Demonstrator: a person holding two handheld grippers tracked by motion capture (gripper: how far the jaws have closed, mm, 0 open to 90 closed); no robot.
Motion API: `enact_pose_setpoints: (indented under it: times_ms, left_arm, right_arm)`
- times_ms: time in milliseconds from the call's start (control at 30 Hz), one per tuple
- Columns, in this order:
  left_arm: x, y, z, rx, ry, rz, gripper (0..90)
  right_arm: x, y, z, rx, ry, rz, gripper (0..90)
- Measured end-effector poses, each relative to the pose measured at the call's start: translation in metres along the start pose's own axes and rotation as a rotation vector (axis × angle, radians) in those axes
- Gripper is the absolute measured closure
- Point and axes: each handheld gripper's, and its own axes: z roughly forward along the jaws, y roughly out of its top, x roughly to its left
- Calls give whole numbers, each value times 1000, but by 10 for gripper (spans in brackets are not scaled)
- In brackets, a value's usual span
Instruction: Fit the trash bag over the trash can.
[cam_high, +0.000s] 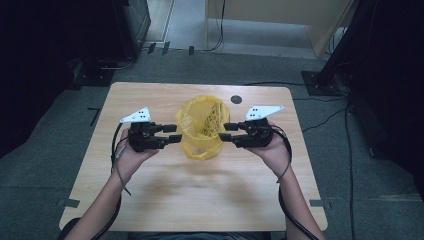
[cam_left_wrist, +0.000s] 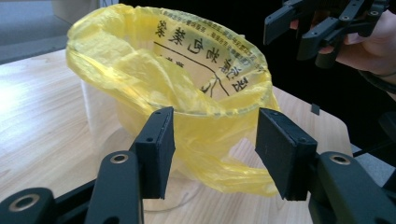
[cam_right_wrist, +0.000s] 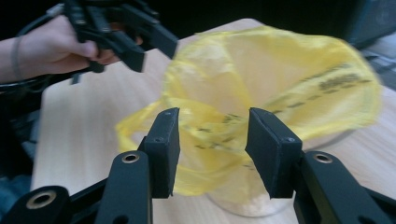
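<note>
A thin yellow plastic bag (cam_high: 202, 127) printed with dark characters lines a clear round container (cam_left_wrist: 100, 122) that stands near the middle of the light wooden table (cam_high: 165, 200), a little toward the far edge. The bag's mouth is spread open over the rim, and loose folds of it hang down the outside almost to the tabletop. The left gripper (cam_high: 173, 133), black with a grey three-cornered plate on top, sits just beside the bag's left side; its jaws are spread wide with nothing between them, and in the left gripper view the hanging yellow film shows in the gap beyond them. The right gripper (cam_high: 227, 132) faces it from the other side, its jaws likewise parted and holding nothing, tips close to the bag; whether either tip touches the plastic cannot be told. A small dark round disc (cam_high: 236, 99) lies on the table behind the bag. Beyond the table are grey carpet, black cables (cam_high: 320, 120) and a pale wooden cabinet (cam_high: 280, 20).
</note>
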Motion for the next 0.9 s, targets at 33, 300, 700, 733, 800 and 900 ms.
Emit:
enact_pose_setpoints:
  times_ms: [33,300,700,733,800,900]
  left_arm:
    - [1,1,0,3,7,2,444]
    - [6,10,-2,5,57,1,386]
    - [14,30,12,37,113,9,371]
    - [16,31,15,37,111,1,370]
    - [18,34,19,43,121,-5,370]
    - [19,35,23,45,147,2,369]
  right_arm:
    - [-1,0,-1,-1,-16,4,552]
    - [-11,1,-1,19,-151,46,493]
    - [-27,13,3,48,-281,149,493]
    - [-28,15,4,45,-291,159,489]
    - [-29,19,8,52,-311,168,481]
    - [-29,22,16,55,-316,179,444]
